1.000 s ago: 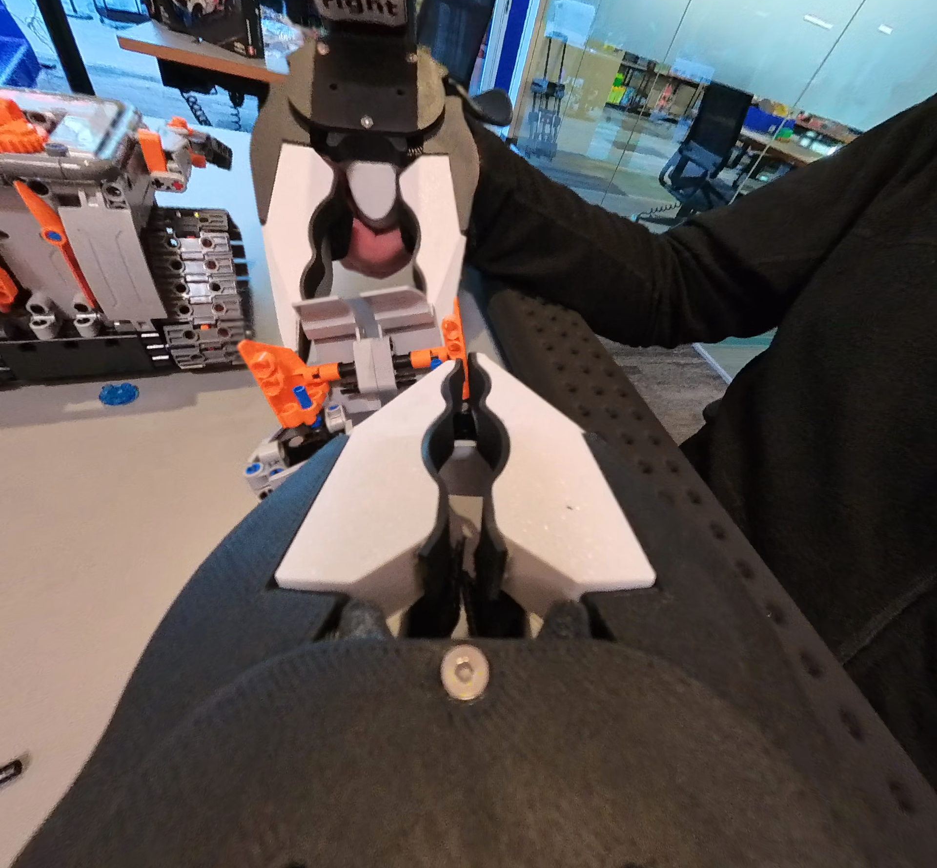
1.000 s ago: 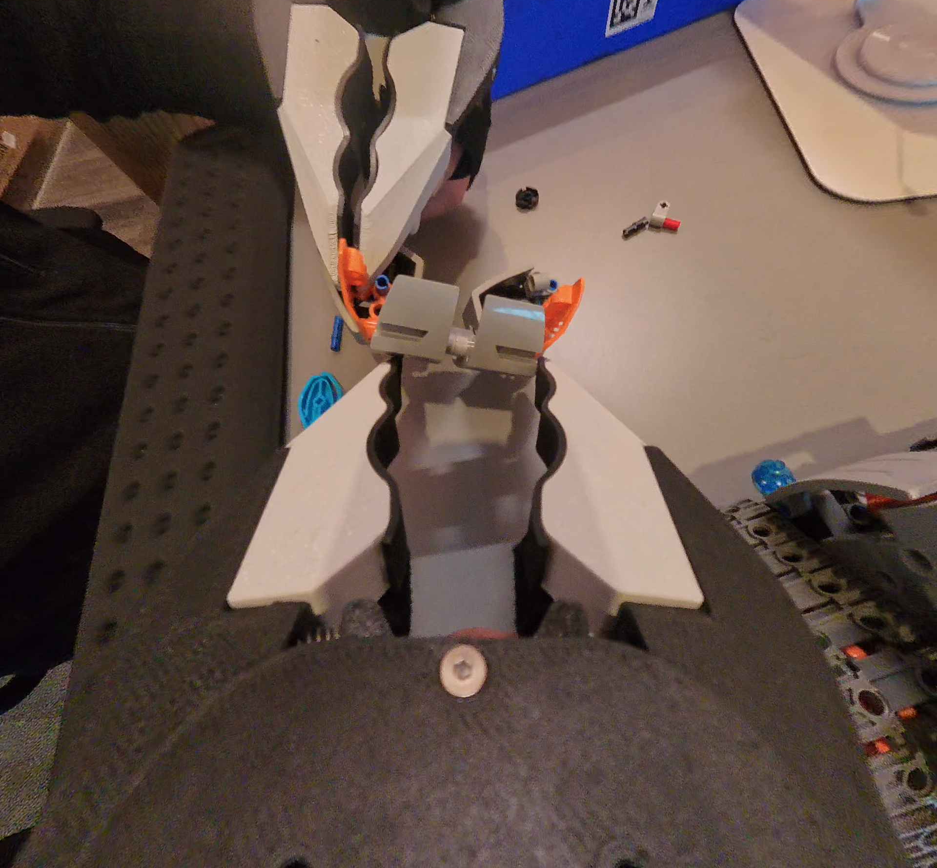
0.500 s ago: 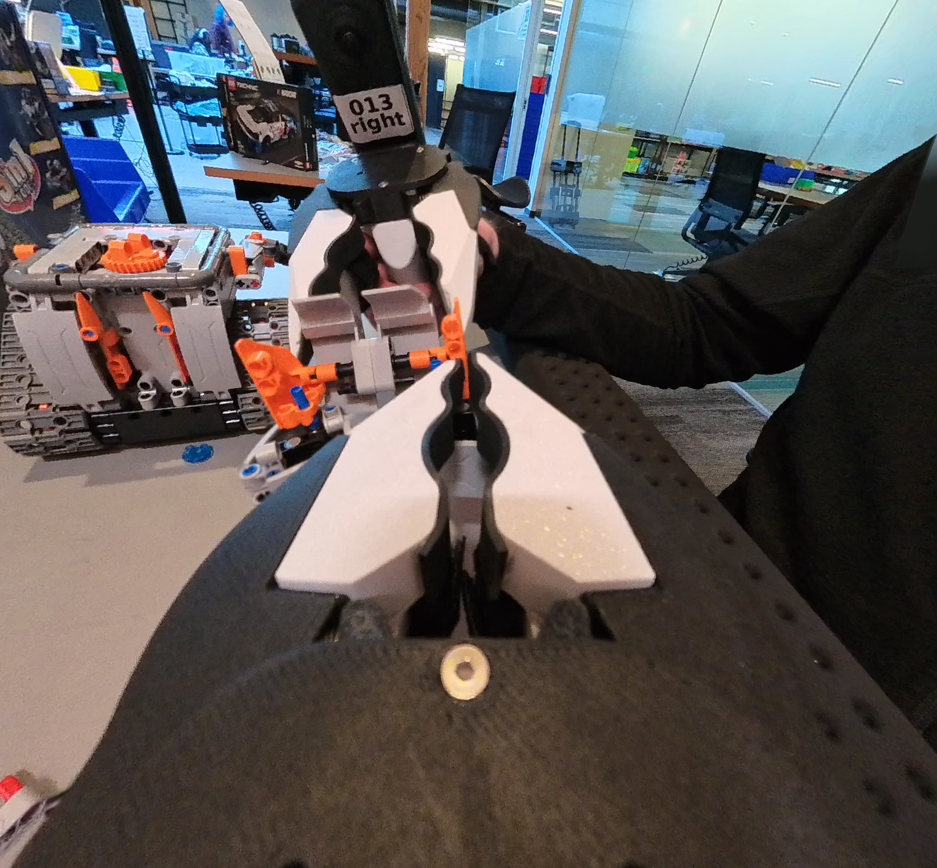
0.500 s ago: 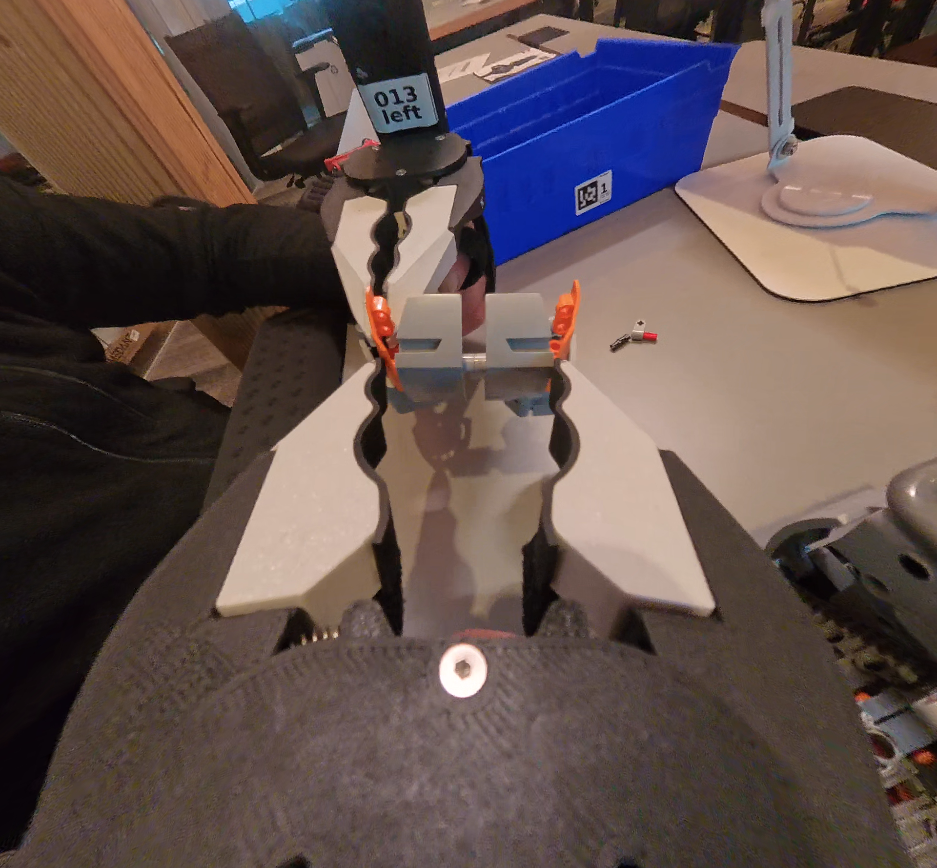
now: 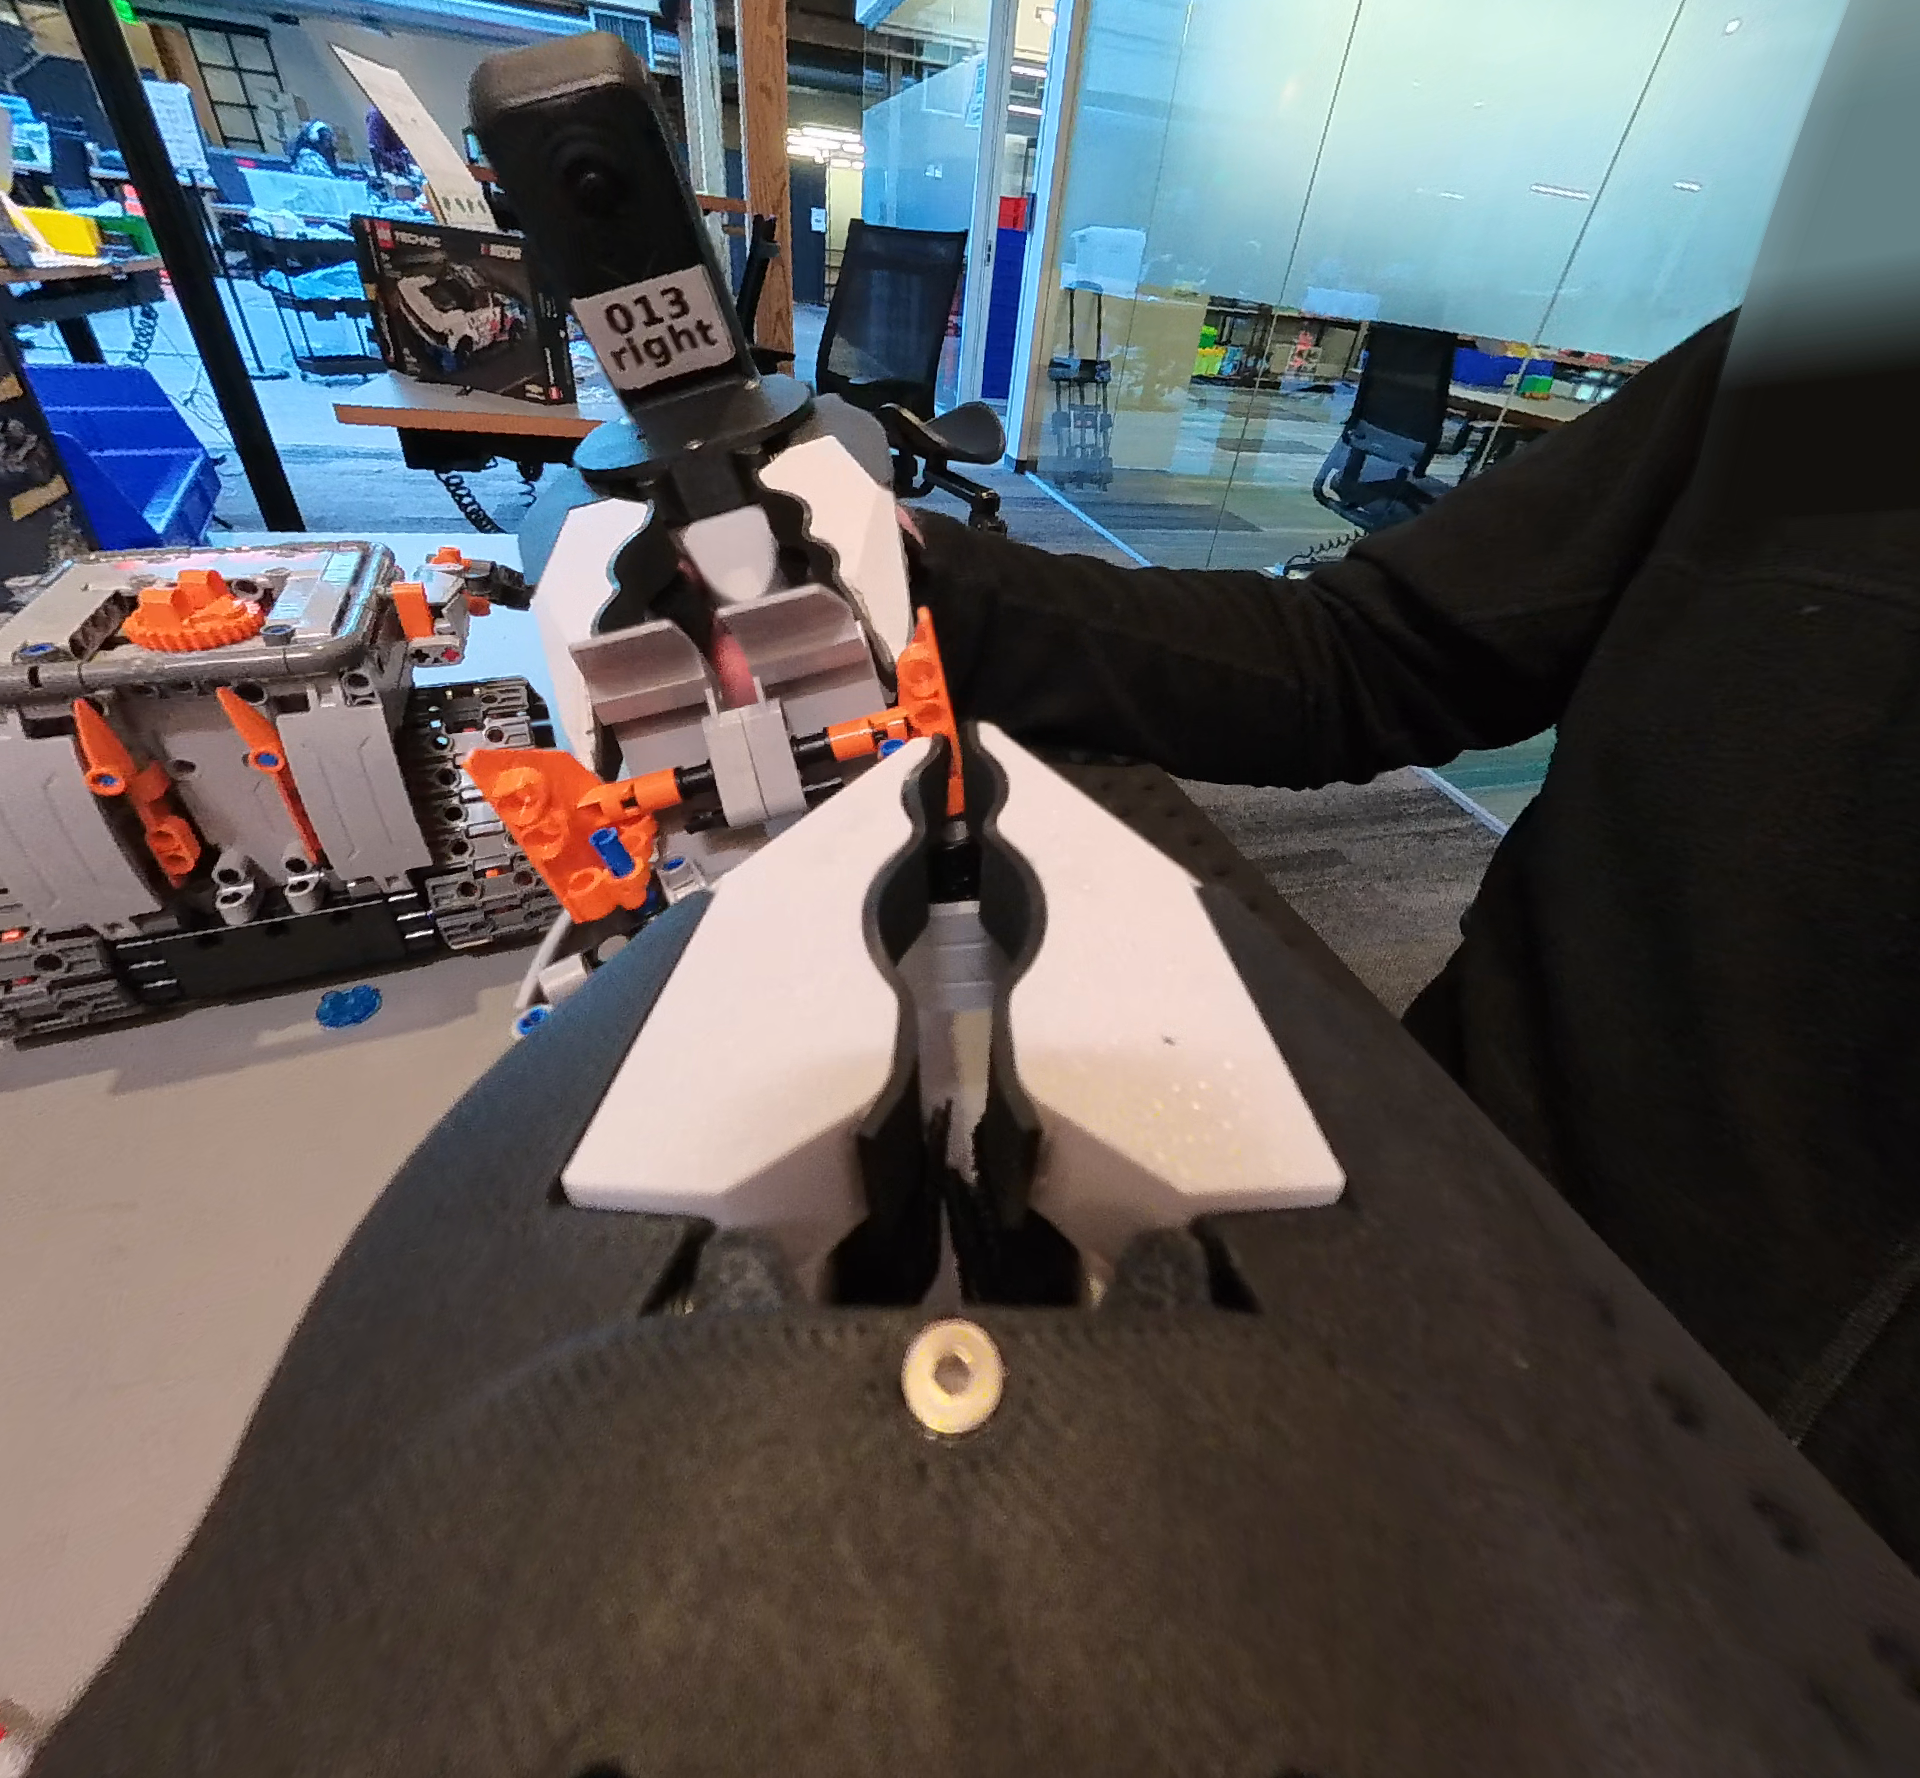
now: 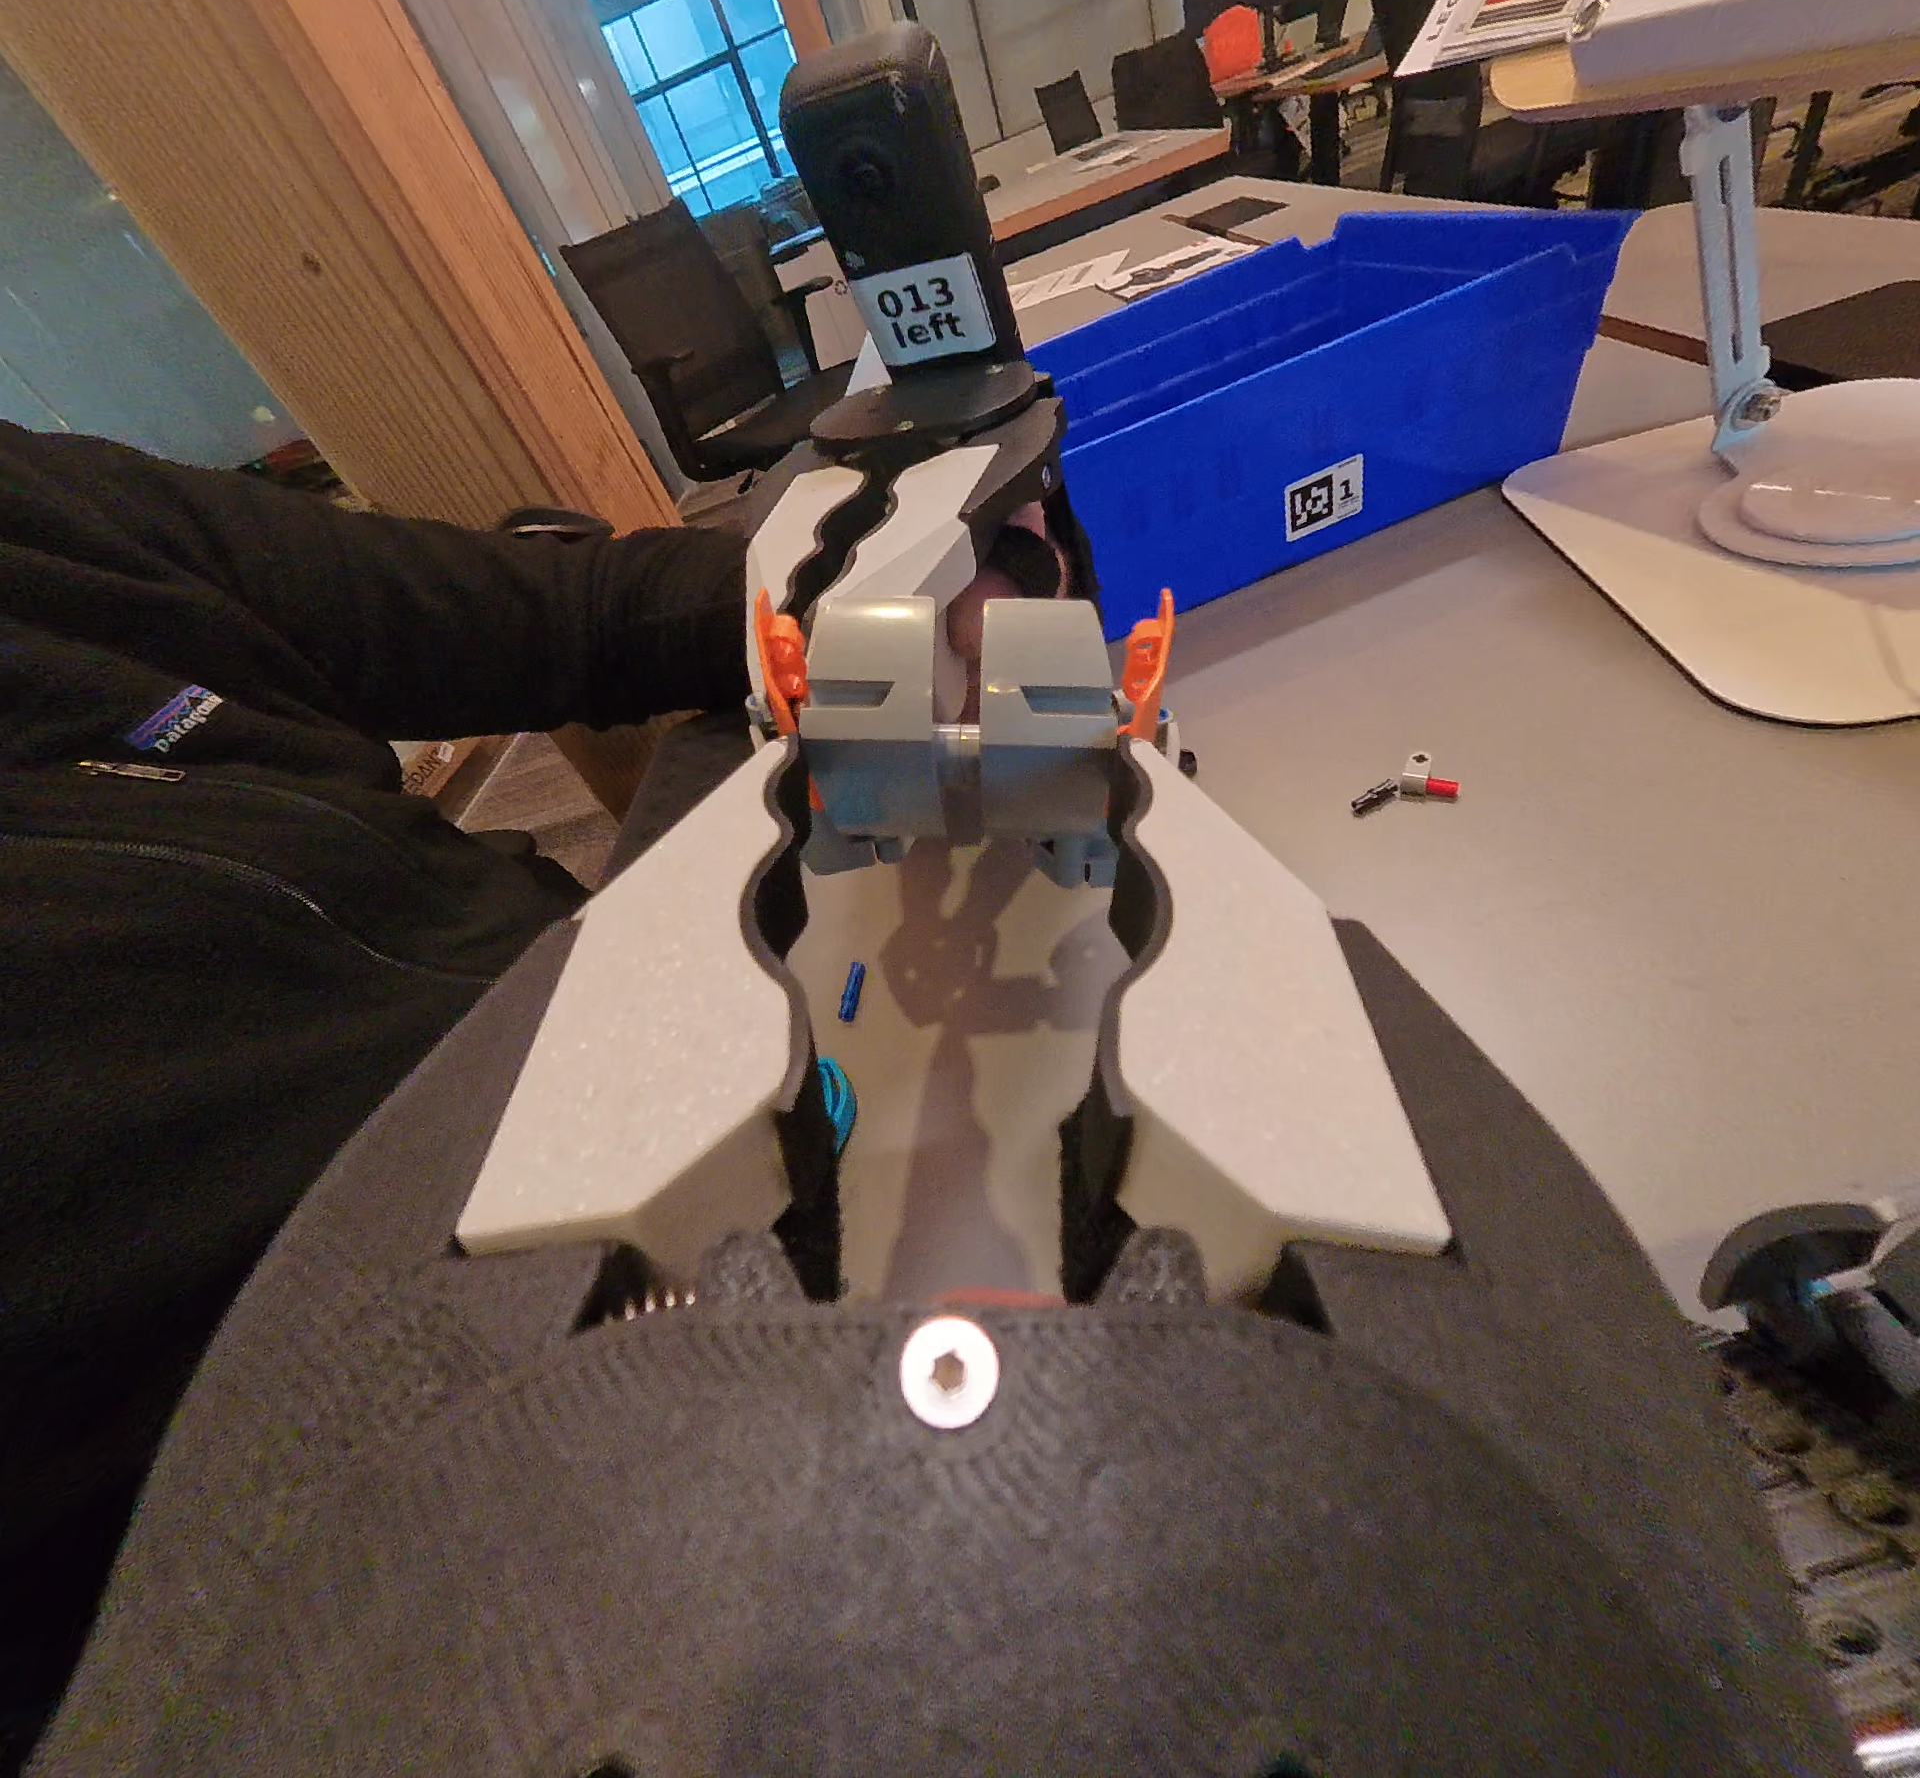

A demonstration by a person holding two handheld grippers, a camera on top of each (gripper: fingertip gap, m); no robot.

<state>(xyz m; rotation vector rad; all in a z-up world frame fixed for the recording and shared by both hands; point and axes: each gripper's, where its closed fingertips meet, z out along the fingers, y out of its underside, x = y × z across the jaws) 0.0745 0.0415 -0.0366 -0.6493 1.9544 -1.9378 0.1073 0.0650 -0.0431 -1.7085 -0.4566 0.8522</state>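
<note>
Brick assembly [image 5: 748, 752] [image 6: 956, 720], grey in the middle with orange plates at both ends, held up off the desk [image 6: 1558, 897] [image 5: 156, 1261] between both tools.

Left tool [image 5: 951, 762] [image 6: 777, 658]: fingers pressed almost together, pinching the thin orange plate at one end of the brick assembly. Black sleeve [image 6: 416, 627] behind it, reaching in from the side.

Right tool [image 6: 956, 772] [image 5: 727, 606]: fingers spread wide, tips set against the two outer sides of the grey middle of the brick assembly, clamping it across its width. Second black sleeve [image 5: 1247, 668] behind that tool.

On the desk below the brick assembly, seen between the right tool's fingers: small blue pin [image 6: 852, 988] and, nearer the camera, light blue round piece [image 6: 836, 1100], partly hidden by a finger.

Beyond the brick assembly in the right wrist view: blue bin [image 6: 1351, 398], well apart. Off to its side: tiny grey and red pin [image 6: 1418, 781] lying alone, and farther out the white base of a stand [image 6: 1766, 565].

In the left wrist view, beside the brick assembly: large grey tracked model [image 5: 208, 741] with orange parts, standing on the desk, with a dark blue round piece [image 5: 348, 1008] just in front of its track. Far behind: box with a car picture [image 5: 457, 305] on another desk.
</note>
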